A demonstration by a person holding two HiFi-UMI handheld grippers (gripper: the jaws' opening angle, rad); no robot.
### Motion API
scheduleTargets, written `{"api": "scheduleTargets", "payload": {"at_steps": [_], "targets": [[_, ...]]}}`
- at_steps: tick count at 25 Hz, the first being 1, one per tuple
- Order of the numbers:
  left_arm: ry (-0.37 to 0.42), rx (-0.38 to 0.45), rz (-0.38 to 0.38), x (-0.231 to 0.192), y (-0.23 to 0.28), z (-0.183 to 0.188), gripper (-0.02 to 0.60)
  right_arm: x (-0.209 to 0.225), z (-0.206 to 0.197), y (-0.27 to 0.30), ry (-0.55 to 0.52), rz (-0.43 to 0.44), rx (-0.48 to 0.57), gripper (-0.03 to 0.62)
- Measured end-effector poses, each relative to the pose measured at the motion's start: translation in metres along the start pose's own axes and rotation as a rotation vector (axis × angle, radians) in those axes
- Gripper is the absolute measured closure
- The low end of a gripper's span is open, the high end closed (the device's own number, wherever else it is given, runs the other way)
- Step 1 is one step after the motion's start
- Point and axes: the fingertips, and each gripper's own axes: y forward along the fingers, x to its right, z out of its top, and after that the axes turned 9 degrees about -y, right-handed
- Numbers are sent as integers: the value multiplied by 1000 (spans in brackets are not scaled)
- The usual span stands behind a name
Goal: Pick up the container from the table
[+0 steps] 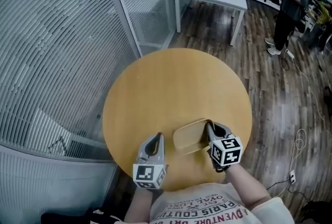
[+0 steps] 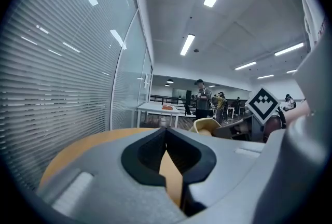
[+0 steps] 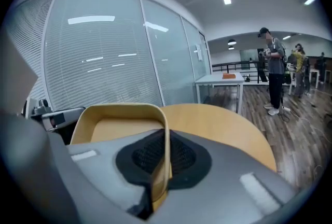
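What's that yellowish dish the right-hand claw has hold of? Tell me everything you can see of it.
It is a shallow tan container, a rounded rectangle with a thin upright rim and a flat floor, open-topped and empty. It looks like smooth plastic or moulded fibre. The right gripper is shut on its rim wall, one jaw inside, one outside. It seems tilted just above the round wooden table; nothing else touches it.
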Motion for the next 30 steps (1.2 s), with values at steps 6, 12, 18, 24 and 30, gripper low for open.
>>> {"api": "scheduleTargets", "payload": {"at_steps": [6, 12, 18, 24, 30], "targets": [[31, 61, -20, 16, -12, 43, 575, -9, 72, -52, -36, -32, 223, 588], [53, 89, -30, 35, -29, 59, 575, -20, 104, -99, -123, -63, 376, 588], [67, 110, -24, 41, -44, 74, 575, -26, 119, -125, -170, -77, 449, 589], [75, 114, -23, 48, -57, 71, 575, -32, 106, -132, -162, -67, 437, 589], [80, 107, -18, 63, -63, 62, 575, -31, 94, -142, -162, -61, 434, 589]]}}
